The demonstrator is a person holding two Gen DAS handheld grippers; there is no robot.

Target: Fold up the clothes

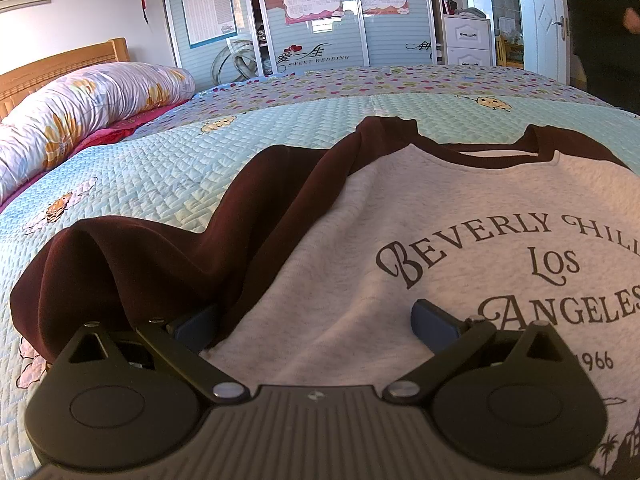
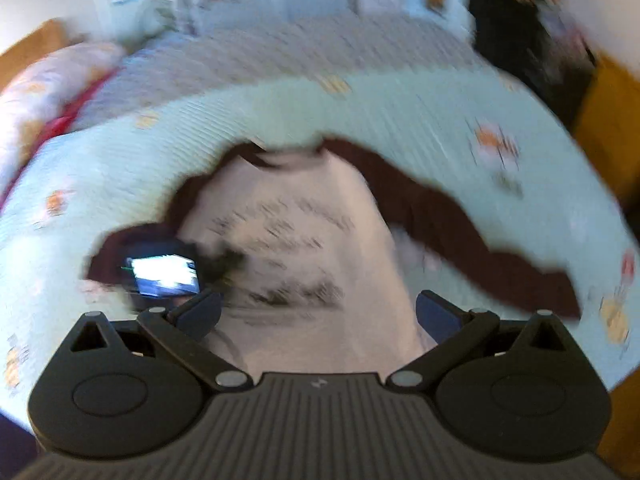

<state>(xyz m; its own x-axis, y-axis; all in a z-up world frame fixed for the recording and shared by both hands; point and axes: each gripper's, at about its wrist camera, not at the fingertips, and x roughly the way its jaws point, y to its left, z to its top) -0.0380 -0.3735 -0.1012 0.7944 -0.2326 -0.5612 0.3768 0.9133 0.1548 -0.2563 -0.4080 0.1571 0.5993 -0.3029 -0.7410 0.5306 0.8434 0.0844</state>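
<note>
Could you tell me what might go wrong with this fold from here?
The left tool sits open low over the sweatshirt, one finger partly hidden under the bunched maroon sleeve, so it may pinch extra layers and trap a crease. The right wrist view is motion-blurred, so the open right tool seems to be moving fast and could drag the grey body askew. The other sleeve lies wavy on the bedspread.

Sweatshirt (image 1: 360, 280): "BEVERLY HILL… LOS ANGELES", prob. "1966"; wardrobe door (image 1: 312, 56): "SWEET WEDDING".
</note>
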